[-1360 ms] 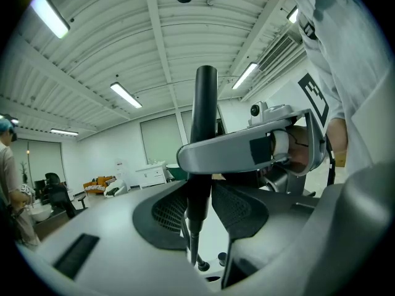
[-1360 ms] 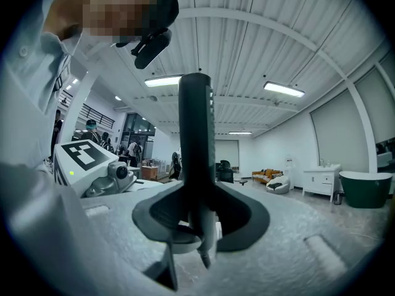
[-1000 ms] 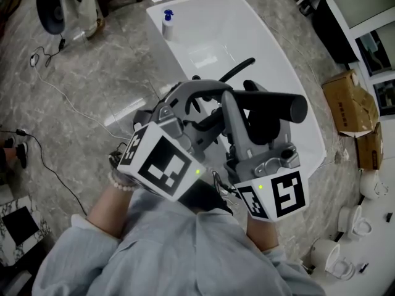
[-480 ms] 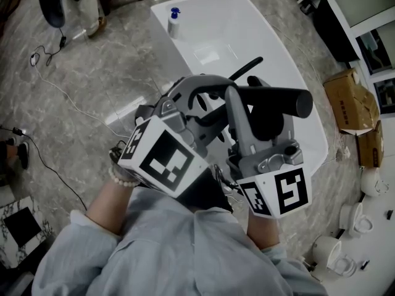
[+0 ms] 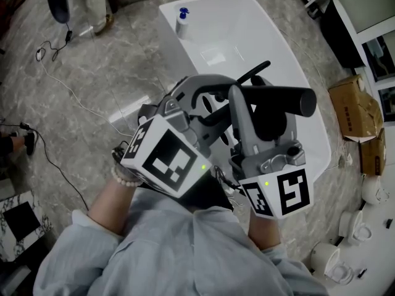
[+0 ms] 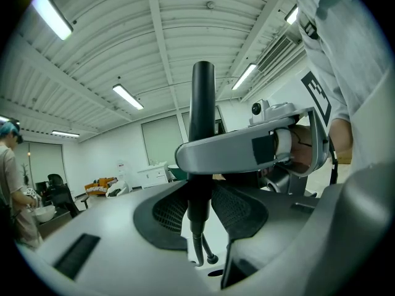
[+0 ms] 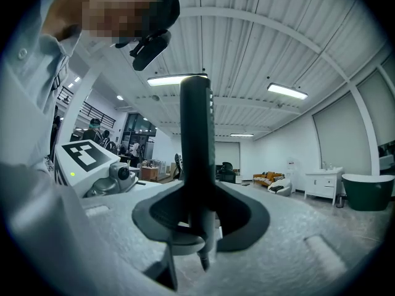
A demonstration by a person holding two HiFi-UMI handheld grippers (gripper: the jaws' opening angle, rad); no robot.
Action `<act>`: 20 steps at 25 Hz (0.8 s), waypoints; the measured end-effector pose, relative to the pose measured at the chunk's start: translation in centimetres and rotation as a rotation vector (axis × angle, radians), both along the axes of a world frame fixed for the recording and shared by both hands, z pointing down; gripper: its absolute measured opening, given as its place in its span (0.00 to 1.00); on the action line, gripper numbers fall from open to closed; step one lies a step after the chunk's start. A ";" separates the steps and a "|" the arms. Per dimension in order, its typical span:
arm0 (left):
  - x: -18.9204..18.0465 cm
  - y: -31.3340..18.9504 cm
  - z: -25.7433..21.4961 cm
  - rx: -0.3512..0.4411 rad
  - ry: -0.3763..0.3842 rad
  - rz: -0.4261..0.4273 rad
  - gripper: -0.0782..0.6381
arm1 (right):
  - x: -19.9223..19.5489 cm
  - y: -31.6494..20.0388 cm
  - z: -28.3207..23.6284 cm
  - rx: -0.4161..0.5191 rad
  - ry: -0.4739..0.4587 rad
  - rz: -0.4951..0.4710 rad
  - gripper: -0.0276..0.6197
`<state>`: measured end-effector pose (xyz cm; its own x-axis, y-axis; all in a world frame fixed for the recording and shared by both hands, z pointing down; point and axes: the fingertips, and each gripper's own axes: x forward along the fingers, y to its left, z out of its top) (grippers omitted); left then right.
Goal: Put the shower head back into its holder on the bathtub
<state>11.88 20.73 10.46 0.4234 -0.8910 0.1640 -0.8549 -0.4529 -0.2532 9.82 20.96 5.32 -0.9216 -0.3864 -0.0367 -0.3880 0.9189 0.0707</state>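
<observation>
I log: left gripper [image 6: 202, 73], pointed at the ceiling, jaws pressed together, nothing between them. Right gripper [image 7: 196, 88], likewise raised, jaws together and empty, just beside the left. Shower head [image 5: 256, 71], a slim black wand as far as I can tell, inside the white bathtub [image 5: 259, 36], partly hidden behind both grippers. Blue-capped bottle [image 5: 182, 22] at the tub's far end.

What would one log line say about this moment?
left gripper: shut on black rod | right gripper: shut on ridged rod | both aimed at ceiling | tub below | holder not made out
</observation>
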 end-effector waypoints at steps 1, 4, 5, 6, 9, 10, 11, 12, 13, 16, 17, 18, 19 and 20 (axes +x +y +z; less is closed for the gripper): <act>-0.2 -0.2 0.2 0.002 -0.004 0.002 0.28 | -0.2 -0.2 0.1 0.001 0.000 -0.002 0.24; -0.2 -0.9 0.2 0.000 -0.001 0.001 0.28 | -0.2 -0.9 0.0 -0.001 -0.003 -0.009 0.24; -0.1 -1.2 0.1 -0.005 0.005 -0.005 0.28 | -0.2 -1.3 0.0 -0.004 -0.005 -0.013 0.24; -0.2 -1.7 -0.1 -0.010 0.009 -0.010 0.28 | -0.2 -1.7 -0.1 -0.006 -0.005 -0.018 0.24; -1.7 -3.8 0.0 -0.019 0.000 -0.017 0.28 | -1.7 -3.9 0.1 -0.009 -0.004 -0.032 0.24; -2.3 -4.7 0.1 -0.021 -0.004 -0.018 0.28 | -2.3 -4.7 0.1 -0.009 -0.004 -0.035 0.24; -2.7 -5.5 0.1 -0.024 -0.005 -0.018 0.28 | -2.8 -5.5 0.1 -0.011 -0.003 -0.038 0.24; -3.0 -6.3 0.1 -0.027 -0.003 -0.018 0.28 | -3.1 -6.3 0.1 -0.012 -0.002 -0.041 0.24; -3.2 -7.0 0.1 -0.030 0.000 -0.017 0.28 | -3.2 -7.1 0.1 -0.014 -0.002 -0.044 0.24; -3.3 -9.5 0.0 -0.032 0.002 -0.013 0.28 | -3.4 -9.6 0.1 -0.020 -0.003 -0.051 0.24; -3.4 -10.3 -0.1 -0.032 -0.001 -0.012 0.28 | -3.5 -10.4 0.0 -0.022 -0.005 -0.053 0.24; -3.5 -11.0 -0.2 -0.036 -0.002 -0.011 0.28 | -3.6 -11.2 -0.1 -0.023 -0.006 -0.054 0.24; -3.7 -11.7 -0.2 -0.038 -0.001 -0.011 0.28 | -3.7 -11.8 -0.2 -0.025 -0.007 -0.055 0.24; -3.9 -12.3 -0.4 -0.036 -0.001 -0.009 0.28 | -3.9 -12.5 -0.3 -0.026 -0.008 -0.056 0.24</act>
